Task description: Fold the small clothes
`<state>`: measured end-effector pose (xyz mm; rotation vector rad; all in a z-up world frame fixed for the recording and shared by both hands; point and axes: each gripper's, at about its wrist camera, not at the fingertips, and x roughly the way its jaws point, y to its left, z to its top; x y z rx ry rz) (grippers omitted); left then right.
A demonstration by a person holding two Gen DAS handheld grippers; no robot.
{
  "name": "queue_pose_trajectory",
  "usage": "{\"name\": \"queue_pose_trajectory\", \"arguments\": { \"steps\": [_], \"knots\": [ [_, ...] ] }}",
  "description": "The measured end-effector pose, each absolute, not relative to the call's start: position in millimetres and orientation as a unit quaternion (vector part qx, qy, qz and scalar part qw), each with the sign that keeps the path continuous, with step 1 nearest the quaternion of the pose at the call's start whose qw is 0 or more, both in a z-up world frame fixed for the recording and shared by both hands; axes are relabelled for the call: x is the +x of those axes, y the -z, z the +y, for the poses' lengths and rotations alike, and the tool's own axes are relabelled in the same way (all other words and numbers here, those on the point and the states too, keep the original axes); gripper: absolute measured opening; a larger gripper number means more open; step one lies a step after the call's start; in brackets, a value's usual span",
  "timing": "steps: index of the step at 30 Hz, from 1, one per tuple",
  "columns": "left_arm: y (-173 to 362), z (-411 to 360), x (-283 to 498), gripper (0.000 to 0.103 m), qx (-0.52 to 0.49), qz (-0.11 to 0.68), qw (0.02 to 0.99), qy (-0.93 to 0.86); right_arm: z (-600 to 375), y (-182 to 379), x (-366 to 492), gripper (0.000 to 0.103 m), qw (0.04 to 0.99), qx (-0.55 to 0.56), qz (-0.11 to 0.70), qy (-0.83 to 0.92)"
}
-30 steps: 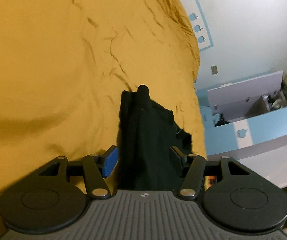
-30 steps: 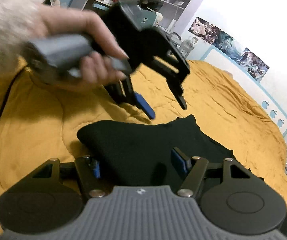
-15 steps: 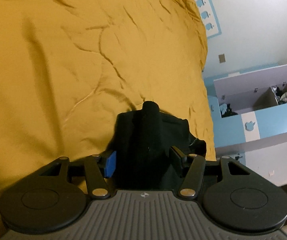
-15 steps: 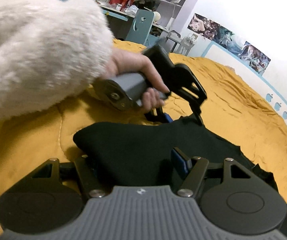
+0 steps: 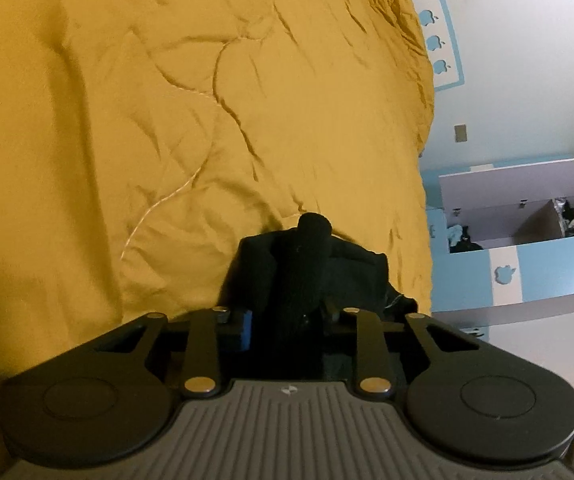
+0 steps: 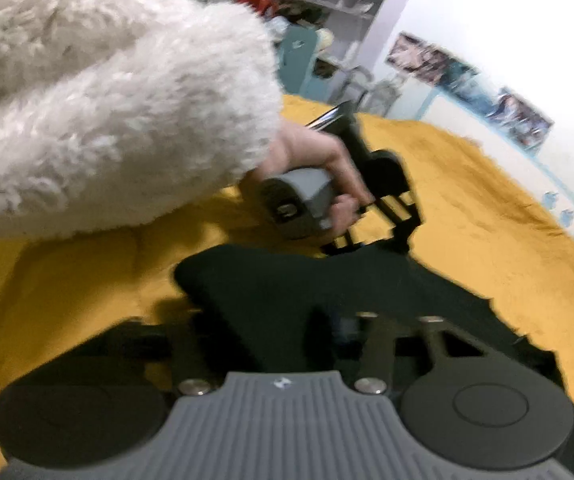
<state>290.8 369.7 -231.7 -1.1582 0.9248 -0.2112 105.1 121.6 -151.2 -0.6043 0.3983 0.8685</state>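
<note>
A small black garment lies on a mustard-yellow bedspread. My left gripper is shut on a bunched fold of the garment, which stands up between its fingers. In the right wrist view the left gripper shows at the garment's far edge, held by a hand in a white fluffy sleeve. My right gripper is shut on the garment's near edge; its fingertips are buried in the black cloth. The right wrist view is blurred.
The bed's far edge meets a white wall with a blue-trimmed panel. An open blue-and-white chest stands beside the bed. Shelves and a blue chair stand behind the bed.
My left gripper came down onto the garment's far edge and closed on it. My right gripper's fingers closed on the near edge. The sleeve now fills more of the right wrist view.
</note>
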Motion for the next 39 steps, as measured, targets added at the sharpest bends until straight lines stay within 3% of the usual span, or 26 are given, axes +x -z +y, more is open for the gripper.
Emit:
{"name": "queue_pose_trajectory", "arguments": {
  "steps": [4,13,26,39],
  "knots": [
    [223.0,364.5,292.3,0.027,-0.515,0.426,0.739,0.083,118.6,146.6,106.5,0.009,0.849,-0.269,0.2,-0.408],
    [207.3,354.6,292.1,0.024,-0.503,0.433,0.746,0.051,107.5,136.5,120.9,0.002,0.855,-0.187,0.263,-0.407],
    [131.3,309.5,305.0,0.021,-0.44,0.428,0.79,0.007,58.4,108.4,118.3,0.0,0.884,-0.108,0.254,-0.376],
    [60.8,169.3,362.4,0.019,-0.332,0.435,0.837,0.028,-64.8,80.0,113.9,0.0,0.932,0.002,0.223,-0.285]
  ]
}}
